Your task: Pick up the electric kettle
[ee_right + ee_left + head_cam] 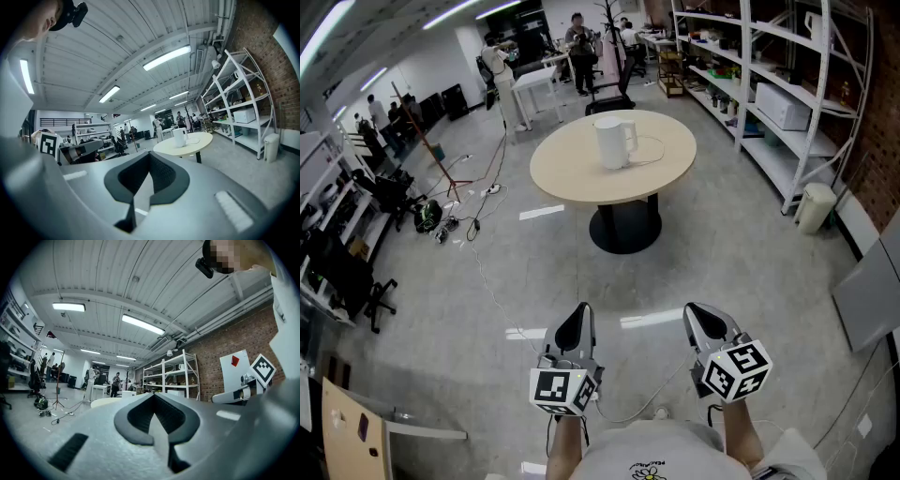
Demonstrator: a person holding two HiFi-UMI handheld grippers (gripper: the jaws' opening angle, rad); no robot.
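Observation:
A white electric kettle (615,141) stands upright on a round beige table (572,169) some way ahead, its cord trailing to the right on the tabletop. The right gripper view shows the kettle (179,137) on the same table (197,142), far off. Close to my body and well short of the table, my left gripper (577,322) and my right gripper (701,317) are held side by side over the grey floor. Both are shut with nothing between the jaws. In the left gripper view my left gripper (154,397) points level, and only a pale edge of the table (105,401) shows.
White metal shelving (769,84) lines the right wall, with a small white bin (815,206) at its foot. Cables (478,234) run across the floor at left. Desks, chairs and several people (580,42) are at the back. A tripod (441,164) stands left of the table.

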